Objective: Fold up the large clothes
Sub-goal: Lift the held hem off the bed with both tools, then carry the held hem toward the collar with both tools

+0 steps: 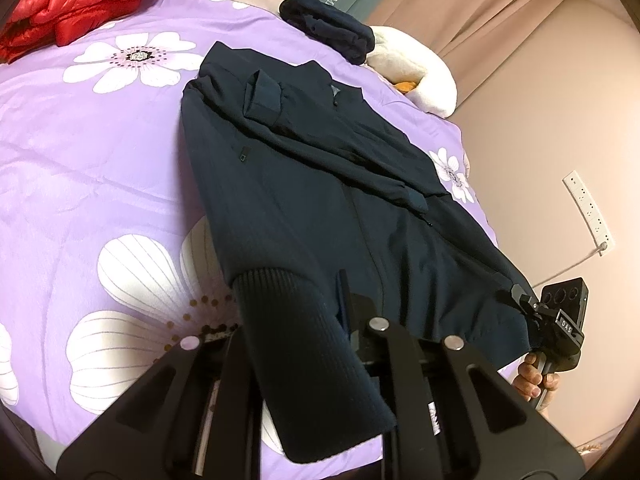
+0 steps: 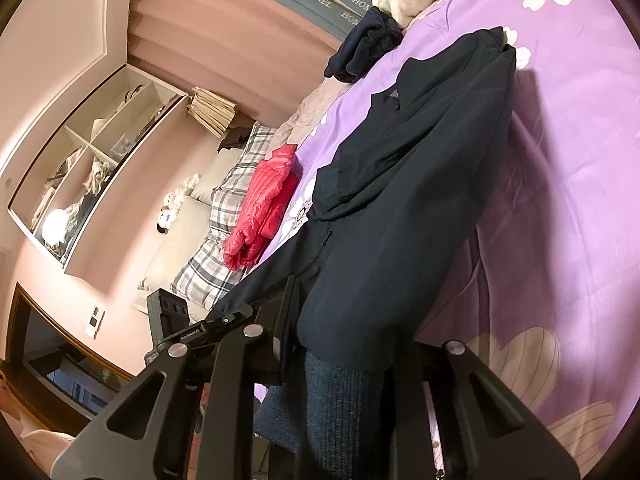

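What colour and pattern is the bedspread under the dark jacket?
Purple bedspread with large white flowers; clearest in the left wrist view, beneath the navy jacket.

A purple flowered bedspread (image 1: pixel 100 128) fills most of the left wrist view. A red puffer jacket (image 1: pixel 76 4) lies at upper left, a white plush toy (image 1: pixel 424 76) at upper right, a power strip (image 1: pixel 588 212) on the right wall. Wall shelves (image 2: pixel 92 156) and a plaid pillow (image 2: pixel 224 236) sit left in the right wrist view.

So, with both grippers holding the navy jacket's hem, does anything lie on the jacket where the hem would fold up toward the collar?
Nothing visible does. The dark navy zip jacket carries only its own folded-in sleeves; the red puffer jacket and bundled dark garment lie clear of it.
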